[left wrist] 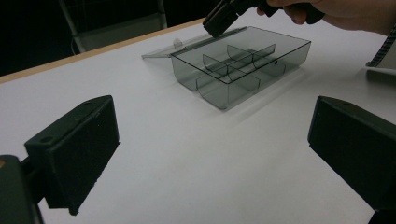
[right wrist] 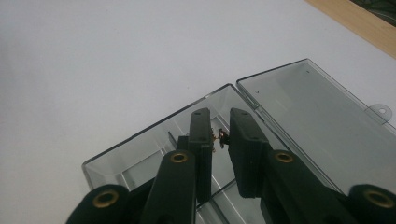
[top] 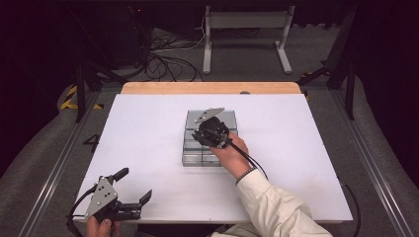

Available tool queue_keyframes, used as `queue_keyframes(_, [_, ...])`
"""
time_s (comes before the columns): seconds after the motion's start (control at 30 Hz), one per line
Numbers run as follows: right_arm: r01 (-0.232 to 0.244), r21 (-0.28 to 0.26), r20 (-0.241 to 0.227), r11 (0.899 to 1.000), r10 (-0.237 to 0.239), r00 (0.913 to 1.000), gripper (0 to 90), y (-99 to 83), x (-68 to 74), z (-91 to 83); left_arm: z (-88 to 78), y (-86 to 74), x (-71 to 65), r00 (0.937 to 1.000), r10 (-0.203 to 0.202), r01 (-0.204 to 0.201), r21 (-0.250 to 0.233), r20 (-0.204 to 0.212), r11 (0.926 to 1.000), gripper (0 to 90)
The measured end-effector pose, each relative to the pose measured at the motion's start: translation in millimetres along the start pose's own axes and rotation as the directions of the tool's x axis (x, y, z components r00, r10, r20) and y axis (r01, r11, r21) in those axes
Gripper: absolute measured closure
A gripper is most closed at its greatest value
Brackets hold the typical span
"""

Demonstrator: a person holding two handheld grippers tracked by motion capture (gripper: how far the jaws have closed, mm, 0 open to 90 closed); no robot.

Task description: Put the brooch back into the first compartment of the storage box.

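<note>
A clear smoky-grey compartment box (top: pixel 210 157) lies in the middle of the white table, its lid (top: pixel 227 118) folded flat open on the far side. My right gripper (top: pixel 210 134) hangs over the box, pointing down into it. In the right gripper view its jaws (right wrist: pixel 219 116) are nearly closed over a compartment of the box (right wrist: pixel 140 149), pinching a tiny dark and brass part (right wrist: pixel 218 136); the lid (right wrist: pixel 317 116) lies to their right. My left gripper (top: pixel 133 185) rests at the near left corner, wide open and holding nothing. From there the box (left wrist: pixel 238 60) shows its dividers.
The white board (top: pixel 296 148) lies on a wooden table whose far edge (top: pixel 207 88) shows. Dark floor, cables and a metal stand (top: pixel 247 29) lie beyond. Broad bare board surrounds the box on all sides.
</note>
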State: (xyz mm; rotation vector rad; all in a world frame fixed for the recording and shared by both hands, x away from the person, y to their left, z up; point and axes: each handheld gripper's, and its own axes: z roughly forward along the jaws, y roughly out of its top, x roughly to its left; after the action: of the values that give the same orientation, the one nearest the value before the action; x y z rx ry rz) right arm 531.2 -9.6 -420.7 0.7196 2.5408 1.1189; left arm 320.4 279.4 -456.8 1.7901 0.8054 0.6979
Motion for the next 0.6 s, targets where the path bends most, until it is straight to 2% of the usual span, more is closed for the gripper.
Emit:
queue_keyframes(0.17, [-0.017,0.004,-0.009,1.000,0.017,0.9998,79.7,-1.4,-3.3,10.3,-0.1,0.0,-0.3,1.0000,-0.005,0.005,-0.003,0.001,1.0000,2.7])
queue_keyframes(0.6, [-0.035,0.002,0.006,0.999,0.035,0.9994,79.7,-4.6,-8.3,26.2,-0.3,0.0,-0.2,1.0000,-0.005,0.005,-0.004,0.001,1.0000,2.7])
